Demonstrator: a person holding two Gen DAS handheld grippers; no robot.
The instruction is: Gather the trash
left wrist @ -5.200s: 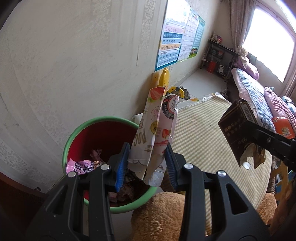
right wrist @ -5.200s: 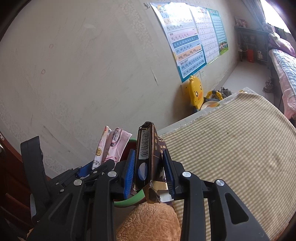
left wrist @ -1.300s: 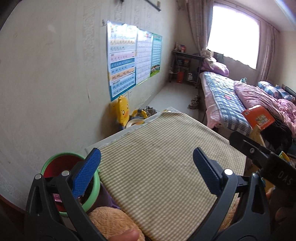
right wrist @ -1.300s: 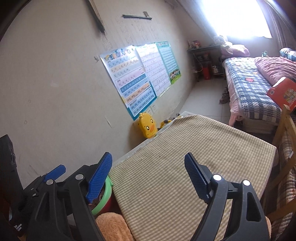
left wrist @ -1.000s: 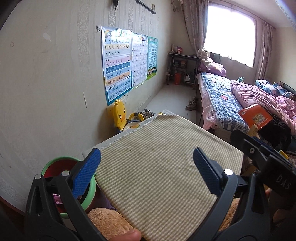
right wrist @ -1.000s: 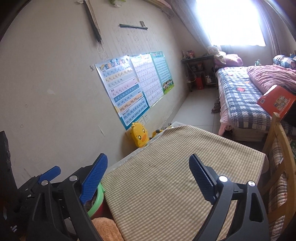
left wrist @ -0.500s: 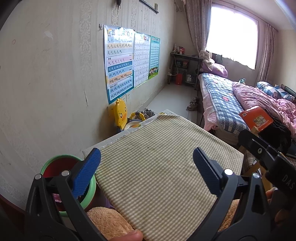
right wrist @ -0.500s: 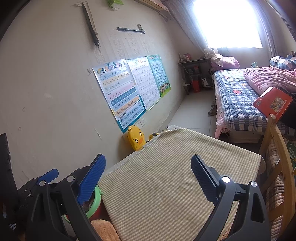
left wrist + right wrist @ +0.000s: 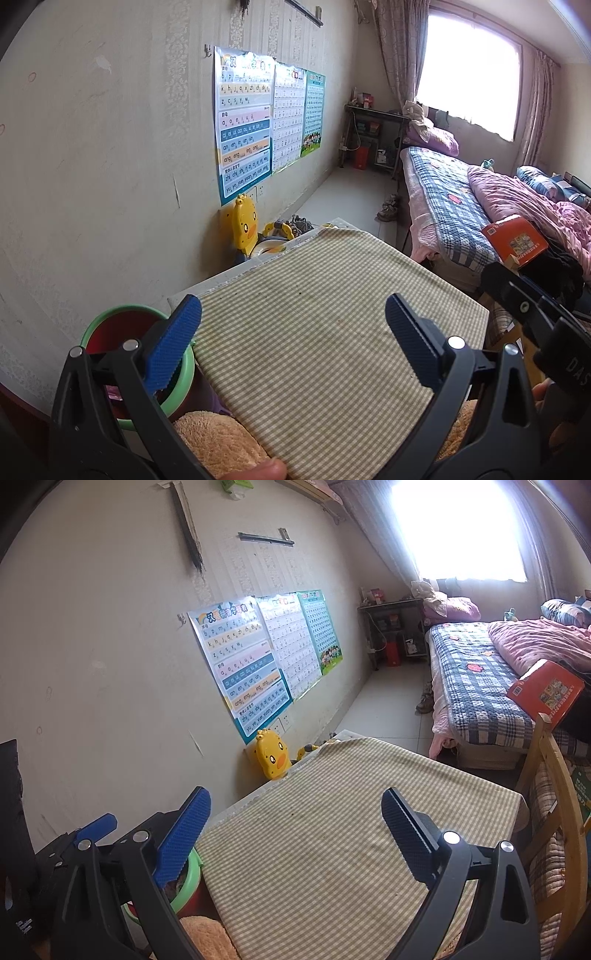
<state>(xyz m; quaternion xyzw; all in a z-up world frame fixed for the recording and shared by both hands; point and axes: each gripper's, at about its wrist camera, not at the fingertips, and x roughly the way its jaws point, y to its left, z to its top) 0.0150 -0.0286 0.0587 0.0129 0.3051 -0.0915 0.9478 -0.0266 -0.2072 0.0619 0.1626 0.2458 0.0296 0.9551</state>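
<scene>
A red bin with a green rim (image 9: 110, 325) stands on the floor left of the table; a pink wrapper shows inside it. It also shows in the right wrist view (image 9: 190, 871), partly hidden by the left finger. My left gripper (image 9: 293, 338) is open and empty above the checked tablecloth (image 9: 314, 343). My right gripper (image 9: 295, 829) is open and empty above the same cloth (image 9: 332, 830). I see no trash on the cloth.
A fuzzy orange toy (image 9: 218, 439) lies at the table's near edge. A yellow duck toy (image 9: 243, 225) stands by the wall behind the table. A wooden chair (image 9: 554, 812) is to the right. A bed (image 9: 454, 206) with an orange box (image 9: 515, 240) is beyond.
Five seconds ago both grippers held cartons over the bin; now both are open and empty. Over the last second both views have risen and drawn back slightly from the table.
</scene>
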